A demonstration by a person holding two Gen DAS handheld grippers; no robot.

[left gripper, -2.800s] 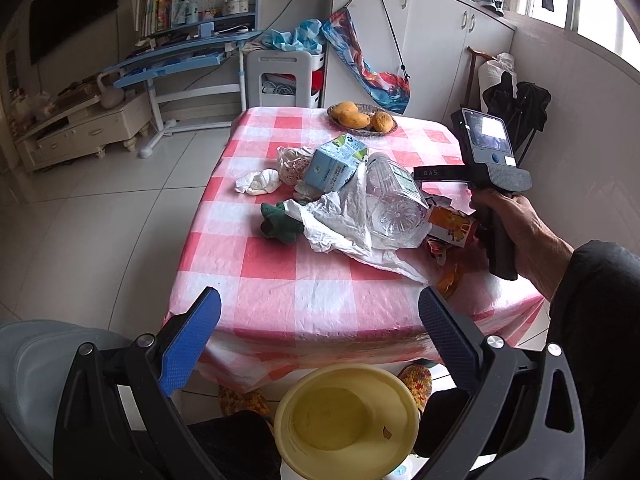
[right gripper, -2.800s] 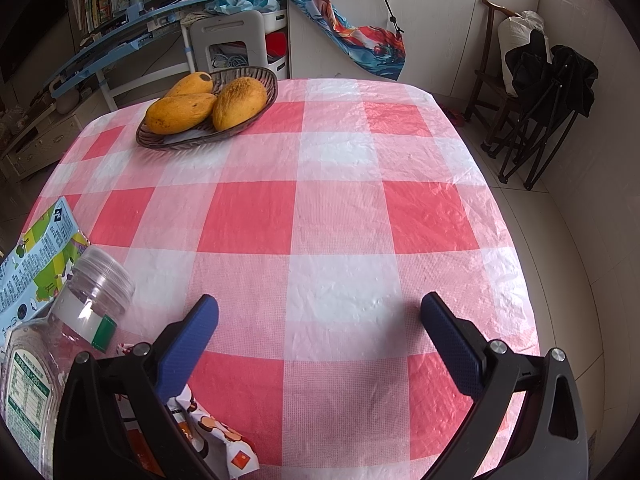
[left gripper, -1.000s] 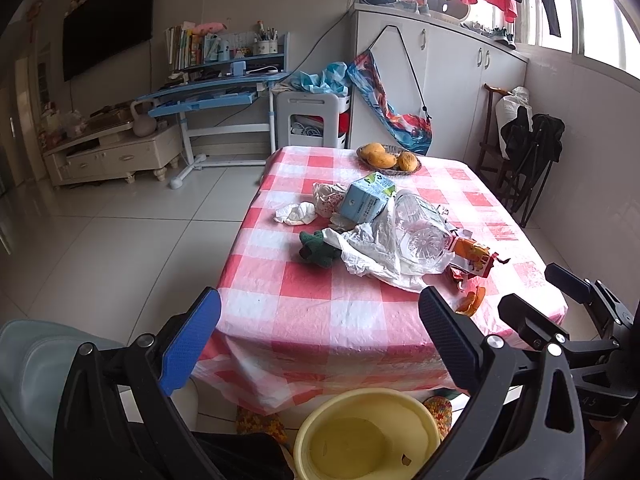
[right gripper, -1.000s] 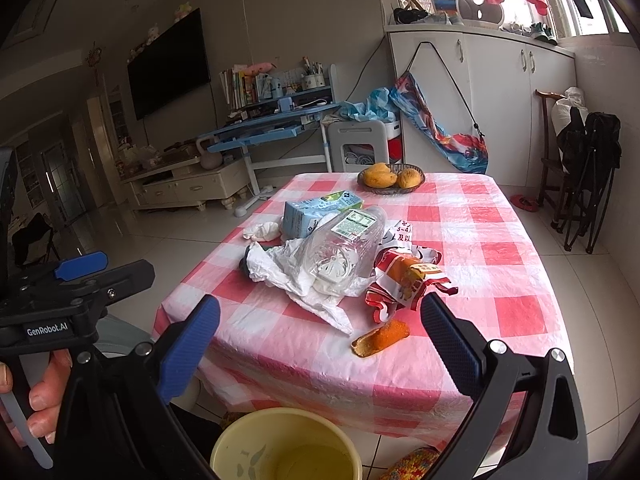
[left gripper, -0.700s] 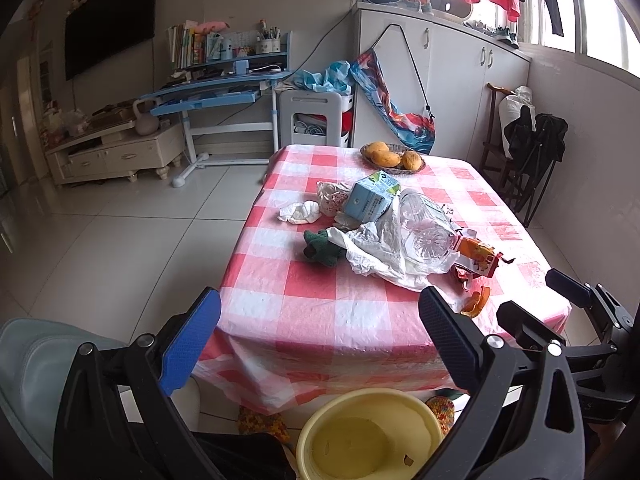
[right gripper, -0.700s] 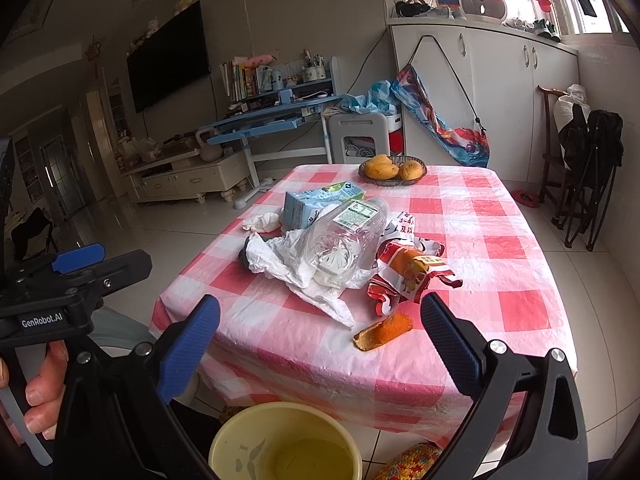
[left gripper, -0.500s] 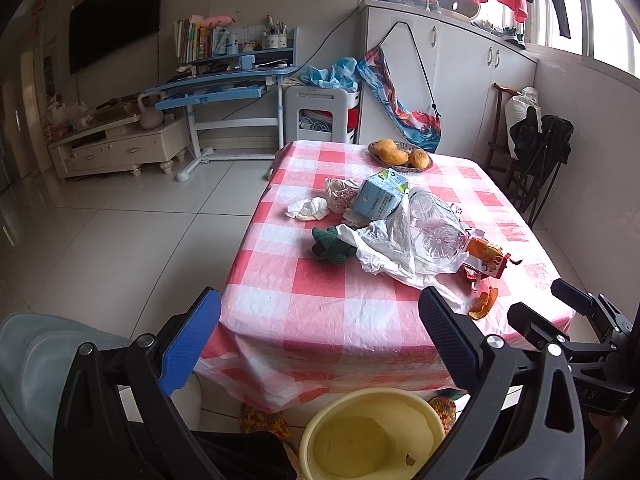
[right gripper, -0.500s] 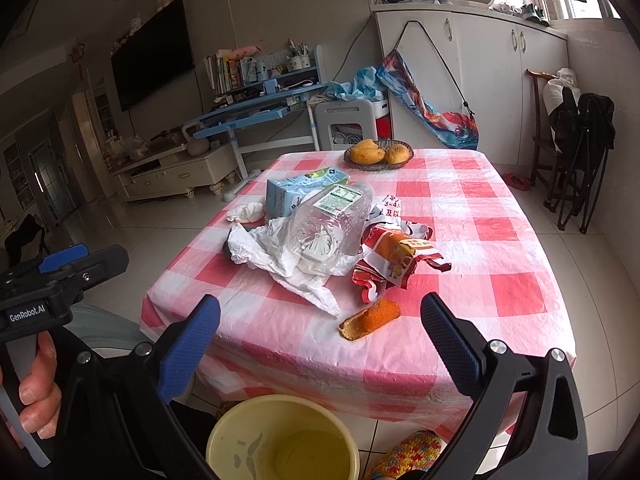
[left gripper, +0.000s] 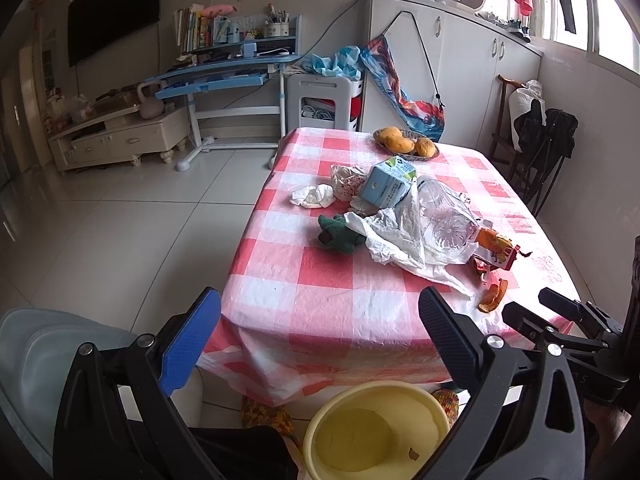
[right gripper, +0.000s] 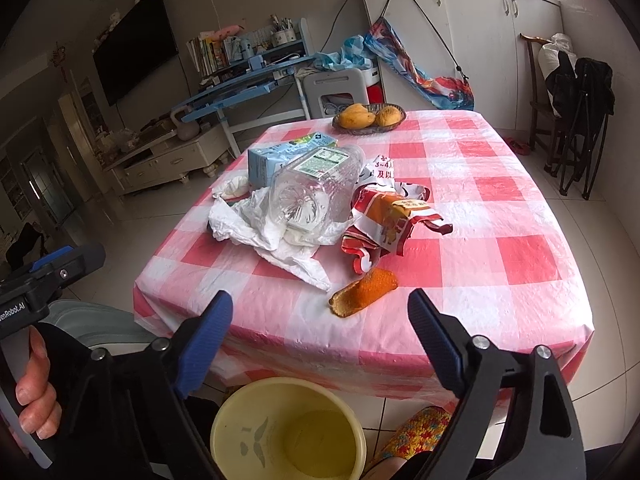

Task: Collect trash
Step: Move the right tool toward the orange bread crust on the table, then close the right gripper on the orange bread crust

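Two hand-held grippers, left (left gripper: 320,340) wide apart, right (right gripper: 320,320) narrowing, empty, curled orange peel (right gripper: 363,292), glossy checked tablecloth (right gripper: 480,216)

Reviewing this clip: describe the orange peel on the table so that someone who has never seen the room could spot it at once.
Start at the table with the red-and-white checked cloth and find the trash pile around the clear plastic bottle. The orange peel lies alone on the cloth between that pile and the near edge. It is one curved, bright orange strip, unprinted, unlike the torn snack wrapper behind it.
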